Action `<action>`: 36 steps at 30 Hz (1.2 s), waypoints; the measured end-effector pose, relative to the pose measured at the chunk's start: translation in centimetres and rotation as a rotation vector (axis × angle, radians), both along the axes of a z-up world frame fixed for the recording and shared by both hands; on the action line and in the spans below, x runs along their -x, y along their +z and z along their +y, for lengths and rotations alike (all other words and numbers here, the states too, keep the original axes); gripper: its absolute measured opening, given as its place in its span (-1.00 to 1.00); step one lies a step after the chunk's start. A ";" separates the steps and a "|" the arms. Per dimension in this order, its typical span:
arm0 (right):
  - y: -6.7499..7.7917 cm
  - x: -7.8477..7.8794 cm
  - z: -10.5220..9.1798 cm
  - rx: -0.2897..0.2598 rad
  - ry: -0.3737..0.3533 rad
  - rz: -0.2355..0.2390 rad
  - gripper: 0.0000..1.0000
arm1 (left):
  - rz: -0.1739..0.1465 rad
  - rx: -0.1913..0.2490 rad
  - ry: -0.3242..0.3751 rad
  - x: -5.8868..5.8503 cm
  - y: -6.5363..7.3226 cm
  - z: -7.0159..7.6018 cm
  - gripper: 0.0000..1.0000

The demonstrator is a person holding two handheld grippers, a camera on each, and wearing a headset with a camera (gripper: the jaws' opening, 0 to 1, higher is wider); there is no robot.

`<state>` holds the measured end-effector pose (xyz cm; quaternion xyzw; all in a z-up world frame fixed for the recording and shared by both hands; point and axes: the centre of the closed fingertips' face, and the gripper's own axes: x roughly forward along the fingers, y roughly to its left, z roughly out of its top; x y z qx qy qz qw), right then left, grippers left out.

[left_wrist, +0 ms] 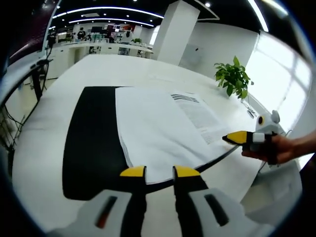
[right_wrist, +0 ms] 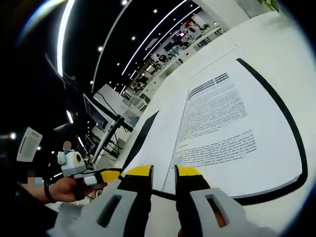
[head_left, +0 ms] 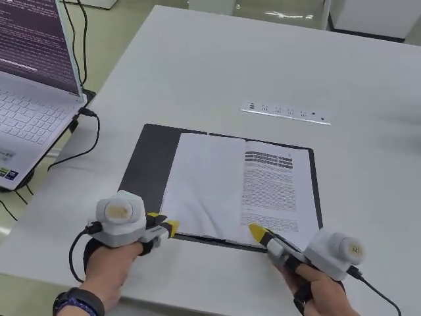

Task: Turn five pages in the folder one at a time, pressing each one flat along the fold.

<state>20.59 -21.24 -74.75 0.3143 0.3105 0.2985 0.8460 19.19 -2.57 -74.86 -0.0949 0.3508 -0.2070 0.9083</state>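
Head view first: the flat black folder (head_left: 148, 171) lies open in the middle of the white table (head_left: 197, 66), with a blank white page (head_left: 204, 184) on its left and a printed page (head_left: 276, 191) on its right. An open silver laptop (head_left: 33, 99) sits at the far left, and a slim white power strip (head_left: 286, 113) lies beyond the folder. The left gripper (head_left: 170, 227) points at the blank page's near corner, and the right gripper (head_left: 255, 231) reaches the printed page's near edge. Over to the left gripper view: its yellow-tipped jaws sit close together, only a slit between them, right at the blank page's near edge and holding nothing. A green potted plant (left_wrist: 232, 79) stands beyond the table. Now the right gripper view: its jaws are likewise drawn together and grip nothing, low over the folder's near edge, with the printed page stretching ahead.
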 end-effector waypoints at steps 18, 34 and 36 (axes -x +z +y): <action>3.4 0.2 -3.4 0.201 0.072 -0.171 -0.25 | -0.131 -0.041 -0.099 -0.2 6.2 0.4 -0.19; 7.7 0.0 -5.9 0.263 0.040 -0.275 0.16 | -0.217 -0.088 -0.166 0.1 10.2 2.7 0.15; 8.3 0.1 -6.0 0.272 0.042 -0.287 0.20 | -0.220 -0.093 -0.170 0.3 10.4 2.9 0.19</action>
